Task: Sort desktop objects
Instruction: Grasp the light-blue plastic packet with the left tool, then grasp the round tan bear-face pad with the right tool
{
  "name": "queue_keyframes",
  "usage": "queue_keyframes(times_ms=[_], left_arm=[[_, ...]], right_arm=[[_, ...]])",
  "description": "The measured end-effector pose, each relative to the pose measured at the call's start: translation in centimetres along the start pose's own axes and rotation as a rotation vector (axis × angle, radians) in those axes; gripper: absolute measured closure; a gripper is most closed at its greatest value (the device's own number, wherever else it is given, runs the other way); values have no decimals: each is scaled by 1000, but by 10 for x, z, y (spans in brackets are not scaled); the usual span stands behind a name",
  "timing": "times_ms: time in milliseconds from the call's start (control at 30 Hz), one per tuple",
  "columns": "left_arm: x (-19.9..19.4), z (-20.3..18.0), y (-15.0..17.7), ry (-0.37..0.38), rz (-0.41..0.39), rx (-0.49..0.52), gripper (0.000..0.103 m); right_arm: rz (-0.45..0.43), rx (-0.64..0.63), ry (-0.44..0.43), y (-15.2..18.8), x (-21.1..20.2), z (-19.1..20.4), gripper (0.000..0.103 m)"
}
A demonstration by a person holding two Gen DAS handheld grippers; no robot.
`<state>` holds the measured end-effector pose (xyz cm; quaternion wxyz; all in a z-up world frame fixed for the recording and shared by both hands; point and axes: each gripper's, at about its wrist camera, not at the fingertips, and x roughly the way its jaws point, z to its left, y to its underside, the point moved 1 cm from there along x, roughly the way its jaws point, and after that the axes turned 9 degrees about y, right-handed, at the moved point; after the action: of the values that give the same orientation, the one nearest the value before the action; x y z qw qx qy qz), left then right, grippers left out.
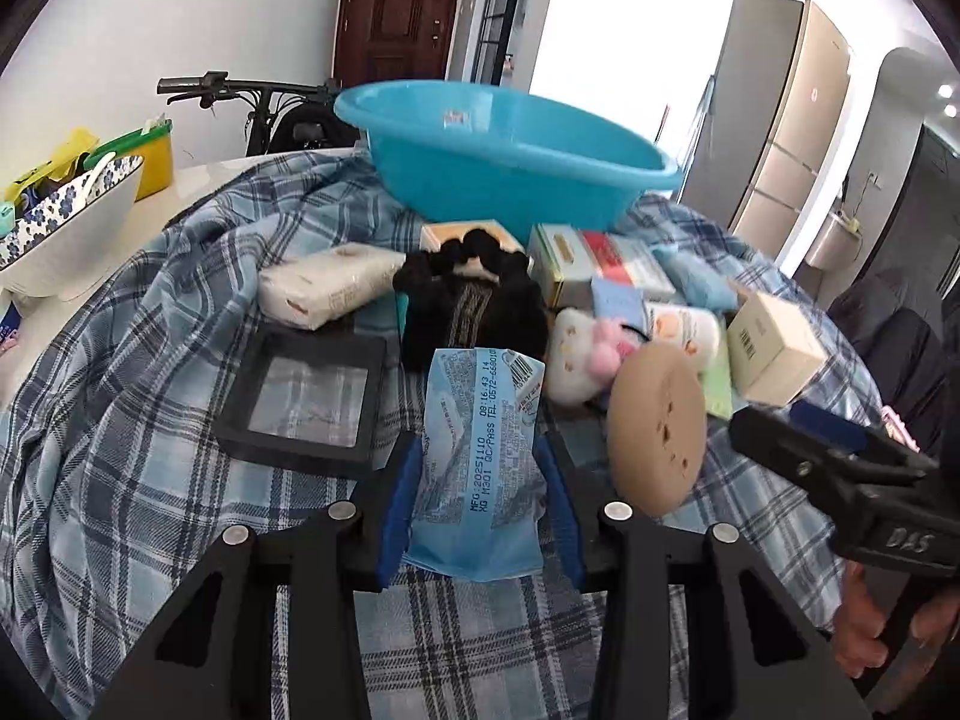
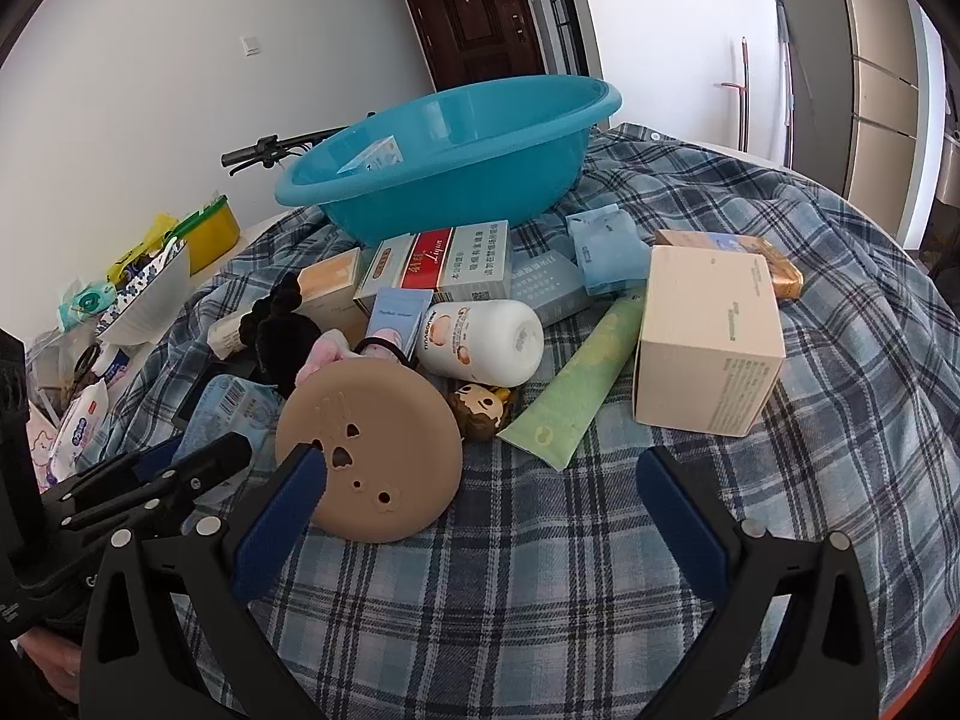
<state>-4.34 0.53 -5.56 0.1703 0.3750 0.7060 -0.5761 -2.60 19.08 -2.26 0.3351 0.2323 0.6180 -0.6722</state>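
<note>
Grip first: left gripper (image 1: 480, 474) had its blue pads pressed on both sides of a light-blue tissue packet (image 1: 480, 456), which stood upright between them near the front edge of the table, over the plaid cloth (image 1: 150, 420). Right gripper (image 2: 480, 492) sat spread wide and empty above bare cloth, its left pad just beside a tan round disc (image 2: 378, 450) that leaned at the front of the pile. Behind lay the unsorted heap: white bottle (image 2: 486, 342), green tube (image 2: 582, 378), cream box (image 2: 708, 342), black hair tie (image 1: 474, 306), black frame (image 1: 306, 396). Blue basin (image 1: 504, 150) stood toward the far edge, one packet already inside. Judged step: pick secured, transfer pending. Next move called for lifting the packet clear over the heap and basin rim before release.
</note>
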Motion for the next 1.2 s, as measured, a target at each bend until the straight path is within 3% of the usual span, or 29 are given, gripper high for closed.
queue_keyframes(times_ms=[233,800,967,1200], left_arm=[[-1,5,-2,4,6,-19,61],[-4,18,3,-15,11,-42,61],[-4,19,3,-16,12,-47,61],[-4,17,3,-18,16,-41,61]], right_arm=[[46,-50,-94,3,6,18,0],[122,-81,-122,1,43,39,0],[105,-89,-128,0,44,42,21],[61,-49,-129,-2,33,33,24]])
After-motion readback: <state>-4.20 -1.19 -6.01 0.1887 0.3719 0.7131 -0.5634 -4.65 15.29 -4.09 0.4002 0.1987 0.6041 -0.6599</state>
